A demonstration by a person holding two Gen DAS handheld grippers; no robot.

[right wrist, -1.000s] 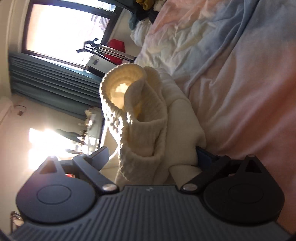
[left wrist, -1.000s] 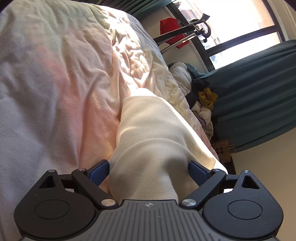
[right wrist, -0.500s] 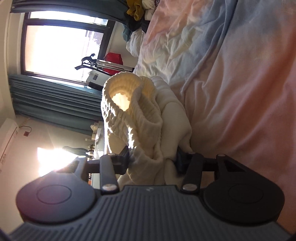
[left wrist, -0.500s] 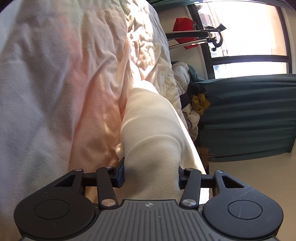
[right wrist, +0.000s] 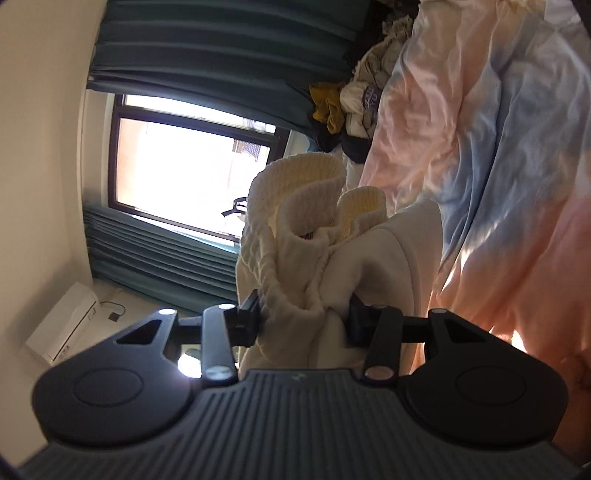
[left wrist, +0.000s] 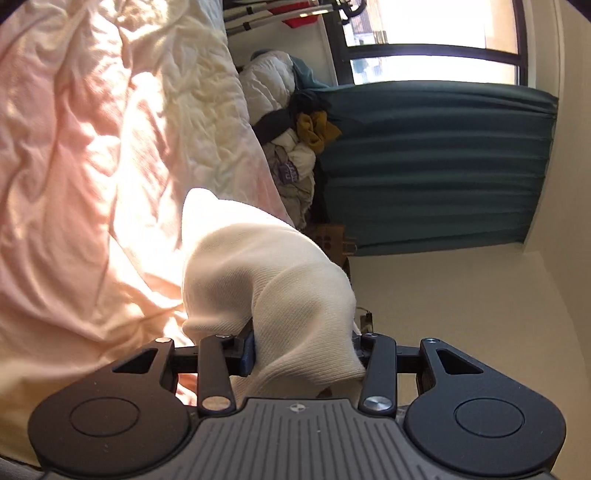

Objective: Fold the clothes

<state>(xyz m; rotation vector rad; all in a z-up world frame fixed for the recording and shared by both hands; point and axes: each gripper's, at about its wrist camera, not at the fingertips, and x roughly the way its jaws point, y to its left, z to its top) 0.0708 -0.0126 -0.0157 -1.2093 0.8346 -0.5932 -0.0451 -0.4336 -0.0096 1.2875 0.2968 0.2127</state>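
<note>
In the left wrist view, our left gripper (left wrist: 303, 350) is closing its jaws on a bunch of the cream knit sweater (left wrist: 273, 280), and the blue pads already press into the fabric from both sides. The sweater stretches forward from the gripper over the edge of the bed, whose rumpled pink and cream duvet (left wrist: 74, 177) fills the left of the frame. Beyond the bed we see a pile of clothes (left wrist: 295, 147) against a dark teal curtain (left wrist: 436, 166), with a bright window (left wrist: 436, 33) above it. In the right wrist view, our right gripper (right wrist: 303, 321) is clamped on the sweater (right wrist: 317, 258) too, here at its ribbed end, which stands up in folds between the pads. To the right lies the duvet (right wrist: 498, 166), here pink and blue. To the left are the window (right wrist: 177, 166) and the curtain (right wrist: 203, 44), and a white air conditioner (right wrist: 62, 328) is mounted on the wall.
</note>
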